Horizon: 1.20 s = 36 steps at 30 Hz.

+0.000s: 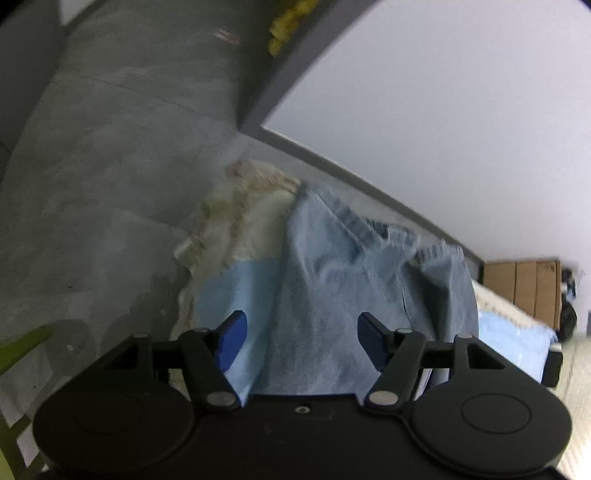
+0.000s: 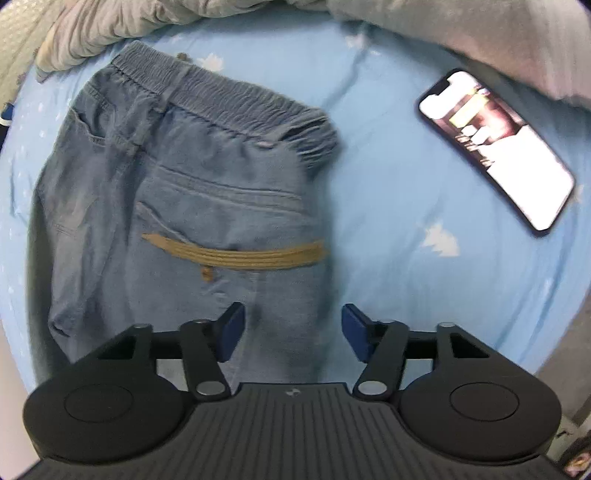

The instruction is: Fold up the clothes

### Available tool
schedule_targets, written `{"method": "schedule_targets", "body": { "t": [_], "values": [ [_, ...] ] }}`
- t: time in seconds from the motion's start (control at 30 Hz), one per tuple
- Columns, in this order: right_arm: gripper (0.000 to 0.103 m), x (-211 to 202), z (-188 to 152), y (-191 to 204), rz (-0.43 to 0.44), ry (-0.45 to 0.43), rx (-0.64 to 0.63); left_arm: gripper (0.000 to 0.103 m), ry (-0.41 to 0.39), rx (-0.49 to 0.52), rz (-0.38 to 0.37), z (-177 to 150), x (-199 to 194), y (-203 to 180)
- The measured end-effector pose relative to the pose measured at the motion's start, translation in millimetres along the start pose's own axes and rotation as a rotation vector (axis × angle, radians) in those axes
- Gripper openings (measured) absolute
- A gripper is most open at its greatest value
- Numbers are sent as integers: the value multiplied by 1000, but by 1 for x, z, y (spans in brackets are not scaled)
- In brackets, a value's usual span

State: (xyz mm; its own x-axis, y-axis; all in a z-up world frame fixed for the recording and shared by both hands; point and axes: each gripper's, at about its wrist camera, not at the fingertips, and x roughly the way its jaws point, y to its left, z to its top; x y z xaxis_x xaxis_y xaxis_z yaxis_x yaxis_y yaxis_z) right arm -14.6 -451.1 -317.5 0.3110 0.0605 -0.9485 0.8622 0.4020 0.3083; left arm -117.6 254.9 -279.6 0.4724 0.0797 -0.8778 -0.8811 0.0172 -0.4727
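The left tool (image 1: 302,341) is matte black, with two round discs flanking a flat centre plate that carries a small screw hole. Silver rivets pin its angled link arms, and blue pads tip the fingers. The right tool (image 2: 293,332) matches it, but its centre housing is ribbed dark grey with a small pale logo.

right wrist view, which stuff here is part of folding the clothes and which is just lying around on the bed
Part of the job:
- denim trousers, spread flat on the light blue sheet
- right gripper, jaws open above the trouser leg
- left gripper, also open over the denim

Just lying about:
- smartphone, screen lit, right of the trousers
- grey duvet, bunched along the top
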Motion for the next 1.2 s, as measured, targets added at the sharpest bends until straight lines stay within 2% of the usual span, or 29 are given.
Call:
{"method": "schedule_targets", "body": {
  "t": [0.13, 0.17, 0.47, 0.5, 0.53, 0.6, 0.7, 0.8, 0.97, 1.07, 1.2],
  "values": [
    [10, -5, -1, 11, -80, -22, -42, 63, 50, 5, 7, -2, 29, -2],
    [5, -7, -2, 11, -89, -30, -47, 63, 55, 3, 11, -3, 33, -2],
    [4, -33, -7, 21, -89, -93, -66, 52, 78, -28, 40, -16, 56, -3],
    [4, -34, -7, 23, -90, -96, -67, 42, 76, -28, 39, -16, 57, -3],
    [4, -35, -8, 24, -91, -98, -67, 21, 74, -10, 34, -17, 56, -7],
    [4, -36, -9, 26, -88, -103, -60, 4, 63, 47, 30, -19, 52, -17],
    [4, -39, -8, 30, -73, -115, -39, 2, 27, 97, 16, -21, 36, -30],
    [3, -48, -4, 39, -22, -141, 0, 1, 9, 73, -5, -16, 17, -39],
    [1, -62, 7, 29, 77, -196, 205, 1, 13, 64, -71, -5, -5, -68],
    [1, -66, 10, 34, 114, -222, 273, 1, 26, 56, -108, -2, -5, -96],
    [1, -73, 22, 67, 182, -262, 285, 1, 40, 54, -149, 1, 8, -142]
  ]
}}
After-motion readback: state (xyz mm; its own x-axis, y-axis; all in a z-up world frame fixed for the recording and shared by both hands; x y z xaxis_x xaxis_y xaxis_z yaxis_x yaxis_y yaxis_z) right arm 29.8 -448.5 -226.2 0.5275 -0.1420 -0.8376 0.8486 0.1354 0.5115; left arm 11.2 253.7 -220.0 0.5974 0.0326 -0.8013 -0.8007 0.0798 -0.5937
